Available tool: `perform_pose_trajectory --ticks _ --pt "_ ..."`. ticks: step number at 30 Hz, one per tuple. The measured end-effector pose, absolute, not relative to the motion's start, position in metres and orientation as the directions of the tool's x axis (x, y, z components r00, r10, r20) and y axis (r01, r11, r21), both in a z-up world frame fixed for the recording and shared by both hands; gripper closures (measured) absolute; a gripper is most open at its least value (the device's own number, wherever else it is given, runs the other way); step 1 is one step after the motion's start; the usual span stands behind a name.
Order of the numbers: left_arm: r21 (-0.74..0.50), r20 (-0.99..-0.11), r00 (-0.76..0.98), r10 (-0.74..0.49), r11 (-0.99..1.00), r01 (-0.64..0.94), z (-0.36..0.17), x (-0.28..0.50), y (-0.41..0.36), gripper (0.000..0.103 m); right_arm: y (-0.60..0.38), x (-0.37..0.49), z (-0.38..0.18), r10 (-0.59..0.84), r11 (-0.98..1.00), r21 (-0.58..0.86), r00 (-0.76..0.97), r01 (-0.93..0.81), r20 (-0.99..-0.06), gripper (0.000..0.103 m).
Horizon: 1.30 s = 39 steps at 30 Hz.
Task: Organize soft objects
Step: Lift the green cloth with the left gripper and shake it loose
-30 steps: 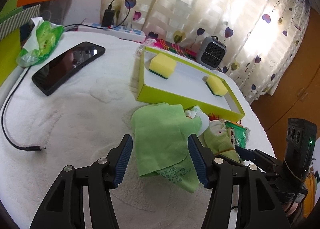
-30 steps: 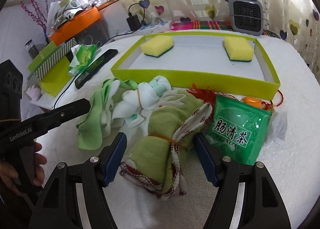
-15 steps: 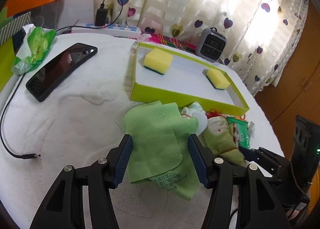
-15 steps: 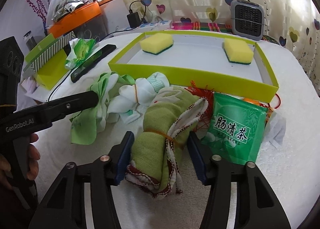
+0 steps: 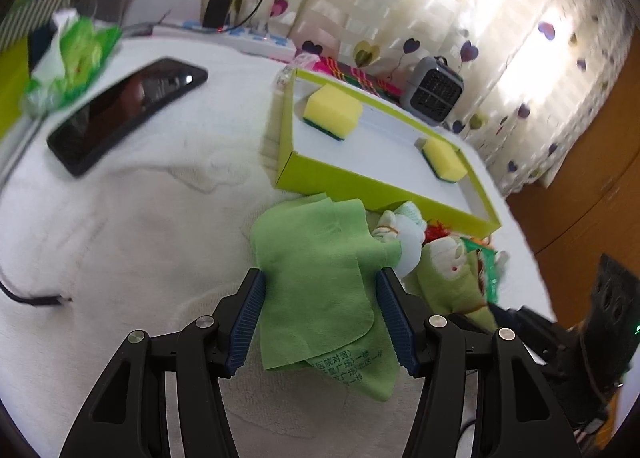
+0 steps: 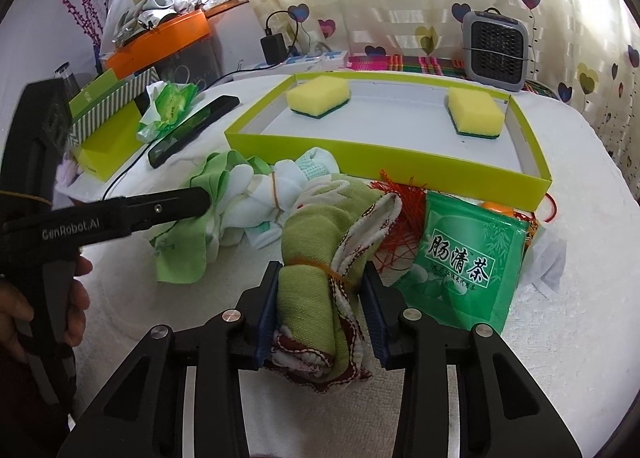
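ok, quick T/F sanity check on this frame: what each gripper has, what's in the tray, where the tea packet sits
1. The right gripper is closed on the rolled green towel. True.
2. The left gripper has clamped the flat green cloth. False: its fingers straddle the cloth, still spread wide.
3. The lime tray holds two yellow sponges. True.
4. The green tea packet lies inside the tray. False: it lies on the white table cover in front of the tray, right of the towel.
5. The phone rests on the tray. False: it lies on the cover, left of the tray.
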<state>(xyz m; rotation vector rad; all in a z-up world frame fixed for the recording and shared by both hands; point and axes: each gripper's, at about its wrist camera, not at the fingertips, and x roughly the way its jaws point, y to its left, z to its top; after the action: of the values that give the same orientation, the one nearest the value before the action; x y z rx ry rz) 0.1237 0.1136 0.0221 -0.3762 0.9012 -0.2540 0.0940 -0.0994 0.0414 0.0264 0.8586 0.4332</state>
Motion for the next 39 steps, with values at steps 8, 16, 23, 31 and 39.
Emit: perform_pose_trajectory --ticks 8,16,23,31,39 --pt "-0.430 -0.701 0.611 -0.369 0.901 0.050 0.025 0.123 0.115 0.071 -0.101 0.093 0.042 0.384 0.912 0.203 0.574 -0.355 -0.723 0.064" --pt "-0.443 -0.683 0.631 -0.368 0.896 0.044 0.029 0.116 0.121 0.077 -0.102 0.093 0.042 0.388 0.912 0.210 0.573 -0.352 -0.722 0.064" --pt "-0.452 -0.647 0.675 -0.355 0.891 0.036 0.044 0.104 0.132 0.080 -0.103 0.092 0.043 0.390 0.911 0.210 0.575 -0.354 -0.719 0.064" --pt "-0.444 -0.660 0.663 -0.353 0.895 0.034 0.042 0.105 0.133 0.080 -0.103 0.091 0.045 0.395 0.909 0.213 0.579 -0.357 -0.713 0.064" --pt "-0.429 -0.687 0.644 -0.336 0.903 0.014 0.045 0.132 0.133 0.052 -0.103 0.091 0.045 0.397 0.908 0.214 0.578 -0.360 -0.713 0.064"
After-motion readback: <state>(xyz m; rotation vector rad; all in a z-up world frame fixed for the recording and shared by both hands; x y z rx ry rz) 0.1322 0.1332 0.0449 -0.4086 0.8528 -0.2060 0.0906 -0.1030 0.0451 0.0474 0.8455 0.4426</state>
